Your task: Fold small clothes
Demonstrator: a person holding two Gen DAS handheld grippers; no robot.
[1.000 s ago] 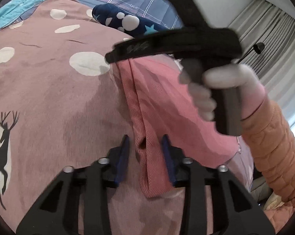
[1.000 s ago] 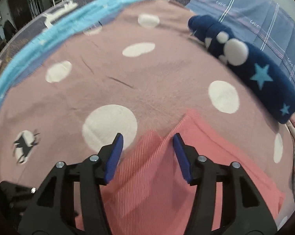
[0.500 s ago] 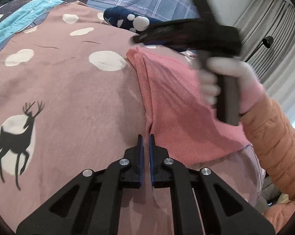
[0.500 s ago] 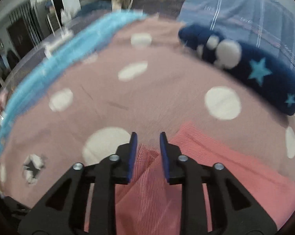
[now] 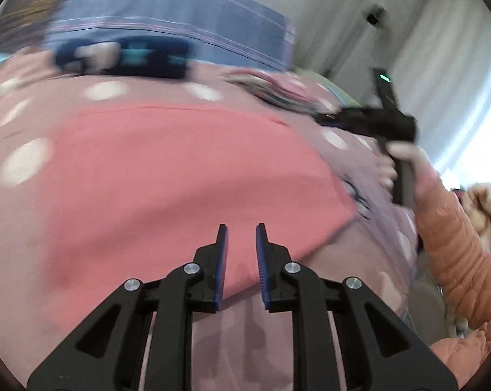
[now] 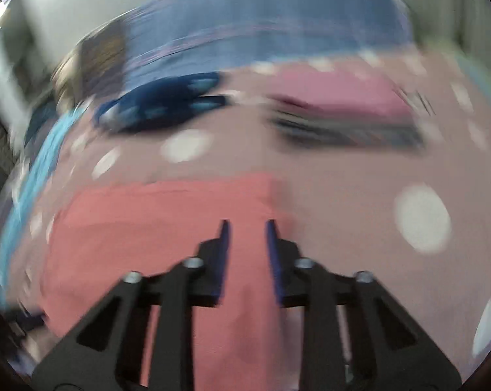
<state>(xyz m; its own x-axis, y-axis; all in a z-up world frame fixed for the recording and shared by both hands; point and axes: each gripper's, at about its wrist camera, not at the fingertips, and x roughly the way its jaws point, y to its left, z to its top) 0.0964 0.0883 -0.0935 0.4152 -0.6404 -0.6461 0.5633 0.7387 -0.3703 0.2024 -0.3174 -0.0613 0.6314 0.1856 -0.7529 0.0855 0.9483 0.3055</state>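
Observation:
A coral ribbed garment [image 5: 167, 169] lies flat and spread wide on the mauve dotted bedspread [image 5: 23, 163]. My left gripper [image 5: 240, 244] hovers over its near edge. Its jaws are opening, and the cloth shows through the gap unpinched. In the right wrist view, which is blurred, the same garment [image 6: 167, 221] lies below my right gripper [image 6: 245, 238]. Those jaws are closing with a gap left, and no cloth is lifted between them. A hand [image 5: 405, 159] carries the right gripper beyond the garment's right edge.
A navy folded piece with pale stars [image 5: 121, 57] [image 6: 160, 104] lies at the far side. A stack of folded clothes [image 6: 336, 97] sits to its right. A blue plaid pillow [image 5: 167, 16] lies behind, with curtains [image 5: 441, 65] at the right. An orange sleeve [image 5: 451, 234] crosses the right edge.
The left gripper pinched the garment's edge half a second ago and has since let it go. Both hands swung right, the right one far. The garment now lies flat.

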